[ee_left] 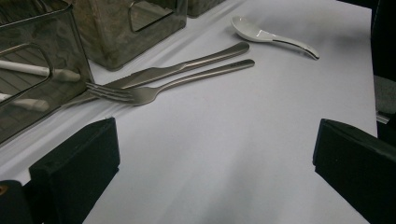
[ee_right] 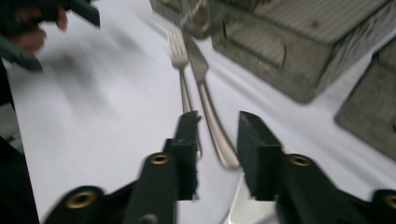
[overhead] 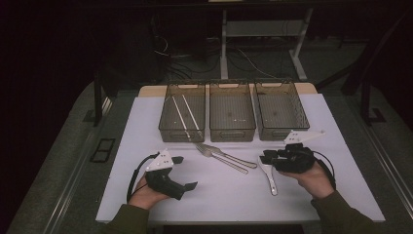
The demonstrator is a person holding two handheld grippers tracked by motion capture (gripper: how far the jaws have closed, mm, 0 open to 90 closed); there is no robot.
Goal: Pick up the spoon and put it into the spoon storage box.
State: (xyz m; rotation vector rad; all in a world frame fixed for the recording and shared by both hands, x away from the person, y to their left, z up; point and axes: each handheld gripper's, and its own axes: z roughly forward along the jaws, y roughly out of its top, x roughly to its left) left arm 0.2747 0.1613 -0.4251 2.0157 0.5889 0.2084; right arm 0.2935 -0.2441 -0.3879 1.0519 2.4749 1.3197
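A white spoon (overhead: 271, 181) lies on the white table cover, its handle toward the person. My right gripper (overhead: 263, 157) hovers low over the spoon's bowl end, pointing left. In the right gripper view its jaws (ee_right: 217, 119) stand a narrow gap apart, the knife's handle end lies ahead between them, and a bit of the spoon (ee_right: 240, 207) shows underneath; nothing is pressed by the pads. A steel fork (overhead: 229, 165) and knife (overhead: 234, 158) lie side by side mid-table. My left gripper (overhead: 185, 172) rests wide open at the left, holding nothing (ee_left: 215, 158).
Three dark mesh baskets stand in a row at the back: the left one (overhead: 181, 132) holds white chopsticks (overhead: 187, 114), beside it the middle (overhead: 232, 132) and right (overhead: 277, 132) ones. The table cover's front edge runs just before the person's wrists.
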